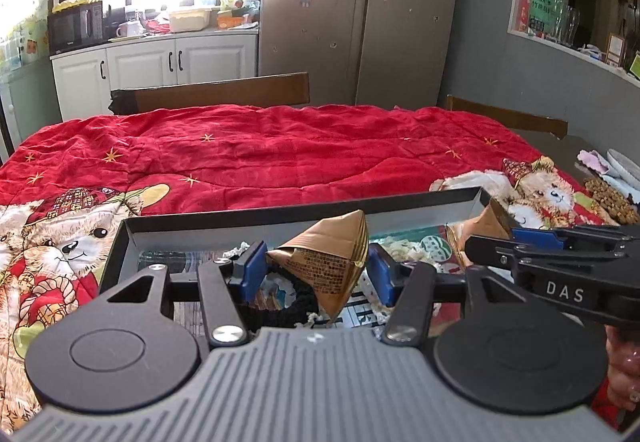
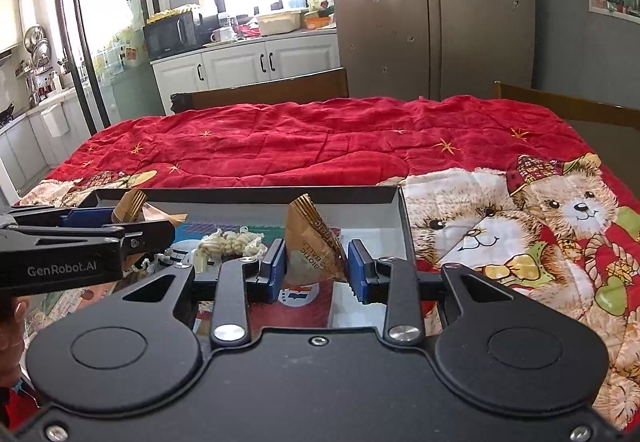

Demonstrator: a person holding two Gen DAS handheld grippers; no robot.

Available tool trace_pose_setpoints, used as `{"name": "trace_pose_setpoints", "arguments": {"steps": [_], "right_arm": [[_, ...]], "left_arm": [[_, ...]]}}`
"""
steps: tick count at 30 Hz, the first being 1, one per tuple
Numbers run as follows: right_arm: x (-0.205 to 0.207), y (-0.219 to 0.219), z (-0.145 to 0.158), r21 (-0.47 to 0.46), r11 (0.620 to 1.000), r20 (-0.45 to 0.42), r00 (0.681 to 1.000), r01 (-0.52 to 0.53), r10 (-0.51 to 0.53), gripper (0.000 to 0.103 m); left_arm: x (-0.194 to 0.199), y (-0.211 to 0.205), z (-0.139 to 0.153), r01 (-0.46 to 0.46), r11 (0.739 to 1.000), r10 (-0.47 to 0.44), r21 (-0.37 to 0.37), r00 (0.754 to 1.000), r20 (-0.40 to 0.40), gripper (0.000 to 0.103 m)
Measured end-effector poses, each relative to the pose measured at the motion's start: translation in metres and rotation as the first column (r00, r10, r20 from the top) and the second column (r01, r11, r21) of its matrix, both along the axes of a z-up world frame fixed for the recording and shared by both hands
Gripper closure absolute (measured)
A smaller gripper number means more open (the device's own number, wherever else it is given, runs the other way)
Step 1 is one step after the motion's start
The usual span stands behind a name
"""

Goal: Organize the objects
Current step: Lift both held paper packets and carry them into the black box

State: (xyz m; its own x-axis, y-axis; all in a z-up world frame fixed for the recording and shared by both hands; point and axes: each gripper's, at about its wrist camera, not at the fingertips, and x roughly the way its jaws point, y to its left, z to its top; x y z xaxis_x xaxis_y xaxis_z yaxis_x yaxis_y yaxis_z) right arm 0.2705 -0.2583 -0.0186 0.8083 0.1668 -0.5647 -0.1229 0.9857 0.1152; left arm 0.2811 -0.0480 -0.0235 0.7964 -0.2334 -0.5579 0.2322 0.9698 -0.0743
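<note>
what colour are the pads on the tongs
Blue pads on black arms, on both the left tongs and right tongs. Clearest in the left wrist view.
</note>
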Motion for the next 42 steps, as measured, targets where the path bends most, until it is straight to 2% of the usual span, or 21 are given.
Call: {"name": "trace_pose_setpoints", "arguments": {"steps": [30,42], "right_arm": [[0.012,0.01,-0.01,-0.052,0.998,-0.048,0.998,-0.032,0.029,0.071],[0.012,0.011,-0.011,-0.064,0.997,-0.047,0.998,-0.036,0.033,0.07]], "left_arm": [[0.013,-0.011,-0.012,0.0,0.995,0.009,0.104,0.996,-0.083,0.043],[0.013,-0.012,-0.013,0.002,0.993,0.009,0.12,0.996,-0.088,0.036]]}}
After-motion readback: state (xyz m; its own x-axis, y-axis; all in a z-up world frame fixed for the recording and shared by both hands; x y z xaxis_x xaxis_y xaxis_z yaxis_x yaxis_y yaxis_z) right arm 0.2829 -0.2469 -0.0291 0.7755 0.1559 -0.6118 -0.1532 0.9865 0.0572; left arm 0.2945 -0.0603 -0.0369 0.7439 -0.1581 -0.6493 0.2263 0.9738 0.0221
